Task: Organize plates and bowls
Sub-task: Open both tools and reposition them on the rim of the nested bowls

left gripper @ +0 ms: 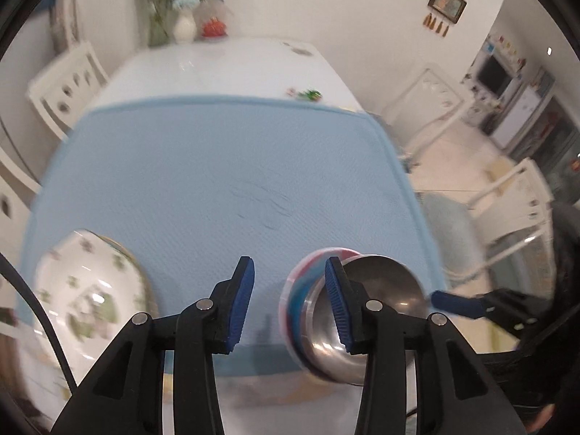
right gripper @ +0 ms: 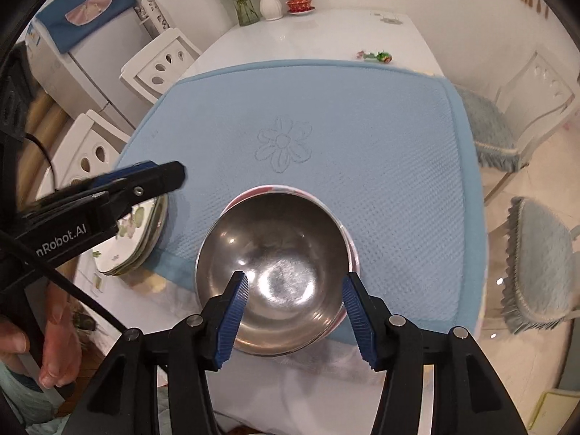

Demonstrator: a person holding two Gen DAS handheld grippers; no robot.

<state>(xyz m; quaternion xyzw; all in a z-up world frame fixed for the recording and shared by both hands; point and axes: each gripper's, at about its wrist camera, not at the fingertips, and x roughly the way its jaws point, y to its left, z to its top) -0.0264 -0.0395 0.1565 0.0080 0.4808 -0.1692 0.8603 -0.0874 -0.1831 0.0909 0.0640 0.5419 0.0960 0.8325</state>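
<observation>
Here the steel bowl (right gripper: 273,275) sits nested in a pink-and-blue bowl (right gripper: 290,190) at the near edge of the blue mat (right gripper: 380,152), its rim overhanging the mat's front border onto the white table (right gripper: 308,32). The right wrist view looks straight into it: a round, polished hollow with fine scuffs and bright glints at the bottom. The right gripper (right gripper: 295,317) hangs over the bowl's near rim with its jaws apart, the ribbed blue pads (right gripper: 233,320) clear of the metal and nothing between them.

The left wrist view shows the same bowl from the side, so the striped outer wall of the coloured bowl (left gripper: 295,301) under the steel bowl (left gripper: 380,308) is plainer there. It also shows the left gripper (left gripper: 290,302) with its jaws parted over bare mat (left gripper: 217,166) left of the bowl, holding nothing.

Left of the bowl, on the mat's near corner, lies a stack of plates (left gripper: 87,301), white with green flower sprigs and a thin gilt edge; in the right view the left gripper (right gripper: 145,177) covers most of the stack (right gripper: 141,243).

Only the right view shows the stitched flower (right gripper: 282,145) in the waffle-weave mat beyond the bowl, and a hand (right gripper: 54,340) at the lower left. Beyond the mat, at the table's far end, stand a white vase (right gripper: 271,3) of flowers and a red lidded cup (right gripper: 300,3).
</observation>
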